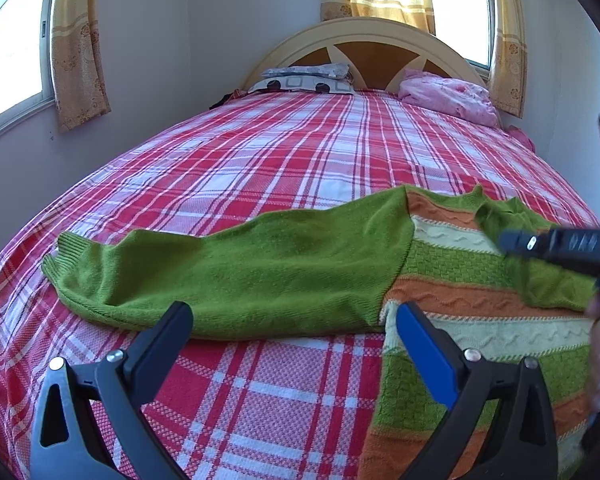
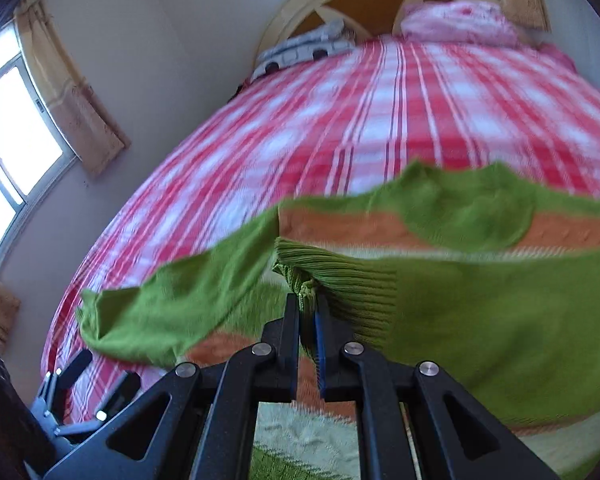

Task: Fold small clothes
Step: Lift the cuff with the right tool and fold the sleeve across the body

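Note:
A small knitted sweater (image 1: 476, 280) with green, orange and cream stripes lies on the bed. Its green left sleeve (image 1: 228, 276) stretches out to the left. My left gripper (image 1: 292, 320) is open and empty, just in front of that sleeve's near edge. My right gripper (image 2: 309, 312) is shut on the ribbed green cuff (image 2: 340, 272) of the other sleeve and holds it up over the sweater's body (image 2: 500, 320). The right gripper also shows in the left wrist view (image 1: 512, 242) at the right. The left gripper shows in the right wrist view (image 2: 96, 372) at lower left.
The bed has a red and white plaid cover (image 1: 260, 168). A patterned pillow (image 1: 304, 80) and a pink bundle (image 1: 452, 96) lie by the headboard (image 1: 372, 40). Walls and curtained windows (image 1: 12, 60) stand to the left and behind.

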A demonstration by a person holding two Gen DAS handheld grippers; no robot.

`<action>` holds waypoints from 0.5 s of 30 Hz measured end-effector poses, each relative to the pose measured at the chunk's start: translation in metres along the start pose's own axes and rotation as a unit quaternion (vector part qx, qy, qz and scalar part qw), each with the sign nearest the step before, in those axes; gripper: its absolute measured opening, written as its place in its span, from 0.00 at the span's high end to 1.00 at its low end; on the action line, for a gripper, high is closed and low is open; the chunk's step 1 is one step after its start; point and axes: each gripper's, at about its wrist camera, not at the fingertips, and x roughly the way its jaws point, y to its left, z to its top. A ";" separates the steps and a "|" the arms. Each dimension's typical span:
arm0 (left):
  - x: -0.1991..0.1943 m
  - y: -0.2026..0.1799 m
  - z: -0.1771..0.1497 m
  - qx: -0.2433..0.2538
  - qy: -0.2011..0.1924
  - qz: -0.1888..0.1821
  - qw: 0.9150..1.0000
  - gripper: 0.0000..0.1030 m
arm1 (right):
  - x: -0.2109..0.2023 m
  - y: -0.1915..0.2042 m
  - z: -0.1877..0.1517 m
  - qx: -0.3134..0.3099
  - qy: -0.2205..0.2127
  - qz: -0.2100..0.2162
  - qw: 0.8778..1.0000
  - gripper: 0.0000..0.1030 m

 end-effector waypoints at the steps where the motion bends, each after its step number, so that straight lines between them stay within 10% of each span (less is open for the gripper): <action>1: 0.000 -0.001 0.001 0.001 0.004 -0.005 1.000 0.00 | 0.005 -0.004 -0.006 0.002 0.015 0.005 1.000 0.85; 4: -0.001 -0.005 0.002 0.007 0.014 -0.031 0.999 0.06 | -0.002 -0.014 -0.023 -0.011 0.037 0.000 0.999 0.35; 15: 0.019 -0.075 0.031 0.037 0.085 -0.152 0.984 0.30 | -0.091 -0.068 -0.079 -0.078 -0.035 -0.115 0.990 0.35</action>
